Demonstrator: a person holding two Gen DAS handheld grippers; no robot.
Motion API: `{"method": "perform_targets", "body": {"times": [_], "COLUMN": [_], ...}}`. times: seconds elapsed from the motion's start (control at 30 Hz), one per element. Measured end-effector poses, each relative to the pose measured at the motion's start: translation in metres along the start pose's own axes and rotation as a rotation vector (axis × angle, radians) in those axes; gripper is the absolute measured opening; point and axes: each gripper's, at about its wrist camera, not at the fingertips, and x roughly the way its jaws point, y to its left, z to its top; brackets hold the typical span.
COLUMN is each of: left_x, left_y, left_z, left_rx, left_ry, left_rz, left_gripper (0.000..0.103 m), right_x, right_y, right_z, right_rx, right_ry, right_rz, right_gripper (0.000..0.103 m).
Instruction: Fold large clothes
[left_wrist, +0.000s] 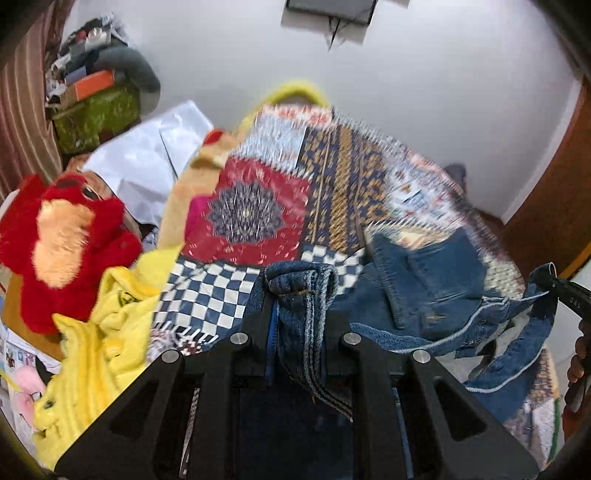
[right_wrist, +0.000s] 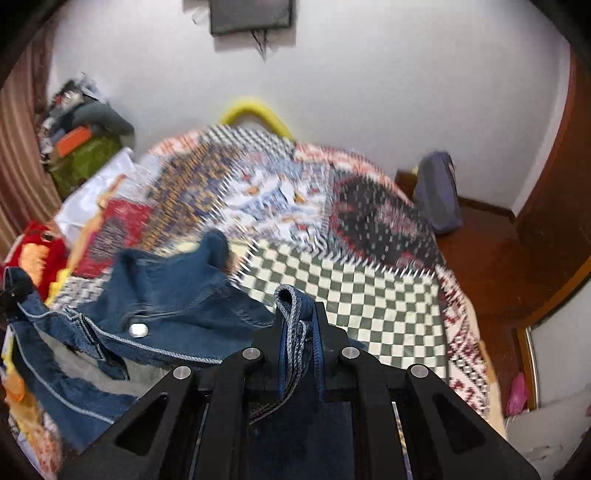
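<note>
A pair of blue jeans (left_wrist: 424, 291) hangs stretched between my two grippers above a patchwork bedspread (left_wrist: 258, 206). My left gripper (left_wrist: 301, 295) is shut on one bunched end of the waistband. My right gripper (right_wrist: 299, 314) is shut on the other end of the waistband, and it also shows at the right edge of the left wrist view (left_wrist: 554, 280). The jeans (right_wrist: 177, 295) sag to the left in the right wrist view, with the metal waist button (right_wrist: 138, 329) showing. The legs drop below both cameras, out of sight.
A red plush toy (left_wrist: 70, 240) and a yellow garment (left_wrist: 110, 325) lie left on the bed. White cloth (left_wrist: 147, 155) and a cluttered pile (left_wrist: 92, 96) sit far left. A blue bag (right_wrist: 437, 192) leans by the wall, near a wooden door (right_wrist: 554, 206).
</note>
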Motion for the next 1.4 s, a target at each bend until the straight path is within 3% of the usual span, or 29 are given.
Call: {"method": "perform_targets", "body": {"times": [0.1, 0.27, 0.4, 0.47, 0.63, 0.7, 0.77, 0.83, 0.93, 1.1, 1.23, 1.4], "left_x": [0.041, 0.083, 0.089, 0.087, 0.074, 0.065, 0.052, 0.042, 0.019, -0.016, -0.015, 0.024], "left_y": [0.005, 0.027, 0.022, 0.017, 0.009, 0.006, 0.002, -0.001, -0.003, -0.009, -0.023, -0.034], "left_z": [-0.008, -0.026, -0.033, -0.034, -0.037, -0.040, -0.043, -0.045, -0.048, -0.052, -0.063, -0.080], "left_rx": [-0.005, -0.118, -0.075, -0.041, 0.018, 0.042, 0.095, 0.121, 0.140, 0.156, 0.205, 0.230], "left_ry": [0.065, 0.157, 0.159, 0.157, 0.146, 0.120, 0.082, 0.071, 0.064, 0.021, 0.077, 0.198], "left_rz": [0.026, -0.017, -0.003, 0.011, 0.052, 0.111, 0.178, 0.188, 0.181, 0.142, 0.050, 0.003], "left_gripper": [0.017, 0.019, 0.021, 0.021, 0.023, 0.037, 0.045, 0.047, 0.049, 0.077, 0.078, 0.078], "right_x": [0.042, 0.073, 0.078, 0.075, 0.042, 0.025, 0.009, -0.005, -0.021, -0.035, -0.033, -0.014], "right_y": [-0.003, -0.012, -0.025, -0.035, -0.054, -0.056, -0.056, -0.051, -0.039, -0.009, 0.018, 0.045], "right_z": [-0.010, -0.022, -0.020, -0.022, -0.036, -0.045, -0.053, -0.059, -0.063, -0.069, -0.072, -0.074], "right_rx": [0.015, 0.007, -0.024, -0.034, -0.015, -0.018, -0.020, -0.038, -0.088, -0.159, -0.199, -0.222], "right_ry": [0.058, 0.060, 0.044, 0.048, 0.018, 0.000, -0.008, -0.011, -0.019, 0.002, 0.028, 0.073], "right_rz": [-0.021, -0.079, -0.211, -0.229, -0.157, -0.137, -0.113, -0.084, -0.058, 0.008, 0.068, 0.118], "right_gripper": [0.009, 0.010, 0.010, 0.010, 0.010, 0.010, 0.010, 0.010, 0.010, 0.010, 0.010, 0.010]}}
